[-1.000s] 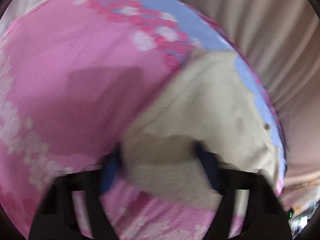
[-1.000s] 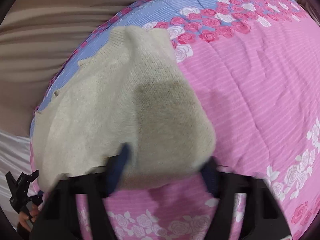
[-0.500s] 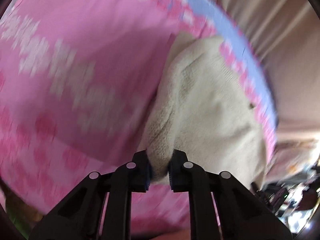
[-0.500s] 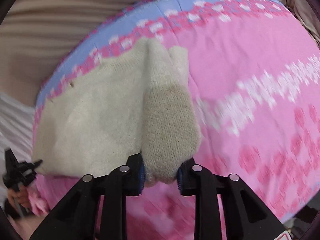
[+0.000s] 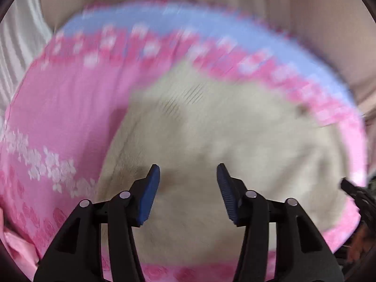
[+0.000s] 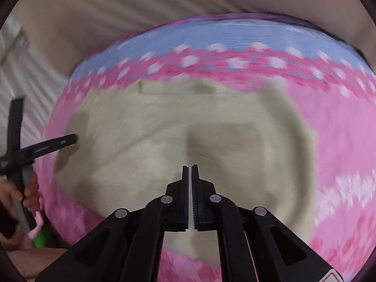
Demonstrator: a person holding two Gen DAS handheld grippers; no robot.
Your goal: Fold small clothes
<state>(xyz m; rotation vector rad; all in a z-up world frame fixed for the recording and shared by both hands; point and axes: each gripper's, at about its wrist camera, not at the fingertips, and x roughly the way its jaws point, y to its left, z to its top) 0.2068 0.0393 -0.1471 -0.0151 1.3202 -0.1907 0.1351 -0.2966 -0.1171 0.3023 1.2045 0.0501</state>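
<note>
A cream knit garment [image 5: 223, 136] lies spread on a pink flowered bedspread [image 5: 65, 108]. My left gripper [image 5: 188, 171] is open and empty just above the garment's near part. In the right wrist view the same garment [image 6: 145, 145] lies flat, with a sleeve or side part at its right [image 6: 289, 122]. My right gripper [image 6: 189, 166] is shut with nothing visible between its pads, hovering over the garment's middle. The left gripper [image 6: 70, 138] shows at the garment's left edge in that view. Both views are motion-blurred.
The bedspread [image 6: 340, 122] has a blue band with pink roses along its far edge [image 6: 235, 35]. Beige pleated curtains [image 6: 117, 7] hang behind the bed. The person's hand [image 6: 28, 192] holds the left tool at the bed's left side.
Both grippers held bunched garment edges half a second ago. Now the left has opened and let go, the right pads hold nothing, and the garment lies spread flat beneath them.
</note>
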